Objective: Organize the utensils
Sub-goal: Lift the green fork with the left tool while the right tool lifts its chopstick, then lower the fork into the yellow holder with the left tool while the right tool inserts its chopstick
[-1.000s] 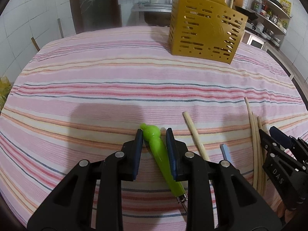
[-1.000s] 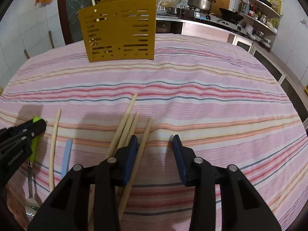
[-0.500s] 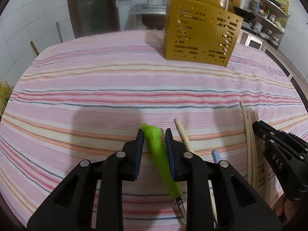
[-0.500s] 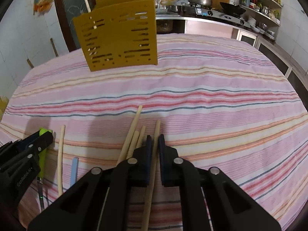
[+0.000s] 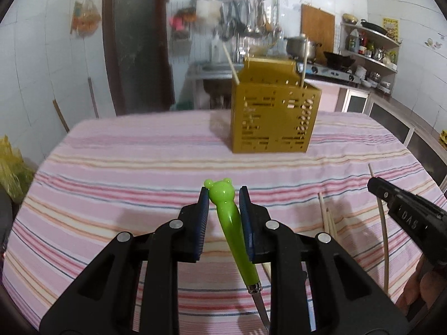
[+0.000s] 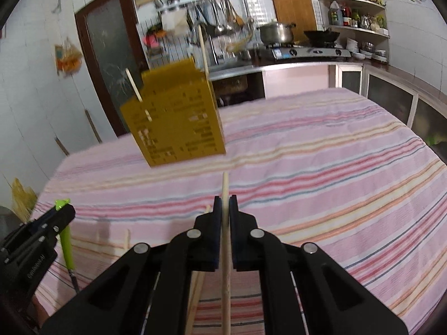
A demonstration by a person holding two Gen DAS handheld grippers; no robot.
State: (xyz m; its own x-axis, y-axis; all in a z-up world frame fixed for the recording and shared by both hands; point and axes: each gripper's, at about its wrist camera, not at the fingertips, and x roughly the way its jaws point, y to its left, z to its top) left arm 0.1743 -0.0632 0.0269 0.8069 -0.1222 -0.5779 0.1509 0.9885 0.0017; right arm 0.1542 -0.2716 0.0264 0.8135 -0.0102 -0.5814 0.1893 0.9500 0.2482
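Observation:
My left gripper (image 5: 223,192) is shut on a fork with a green bear-head handle (image 5: 230,223) and holds it above the striped tablecloth (image 5: 139,167). My right gripper (image 6: 225,201) is shut on a wooden chopstick (image 6: 225,223), lifted off the table. The yellow perforated utensil holder (image 5: 272,111) stands at the far side with two chopsticks in it; it also shows in the right wrist view (image 6: 176,117). Loose chopsticks (image 5: 328,220) lie on the cloth at the right. The right gripper shows in the left wrist view (image 5: 405,217), the left gripper in the right wrist view (image 6: 42,234).
A kitchen counter with a stove and pot (image 6: 276,33) runs behind the table. Shelves with jars (image 6: 354,16) hang at the back right. A dark door (image 5: 134,42) is at the back left. A yellow bag (image 5: 11,173) sits by the table's left edge.
Both grippers have closed and lifted: the left raised the green fork off the cloth, the right closed on one chopstick and raised it. Both views now tilt up toward the holder.

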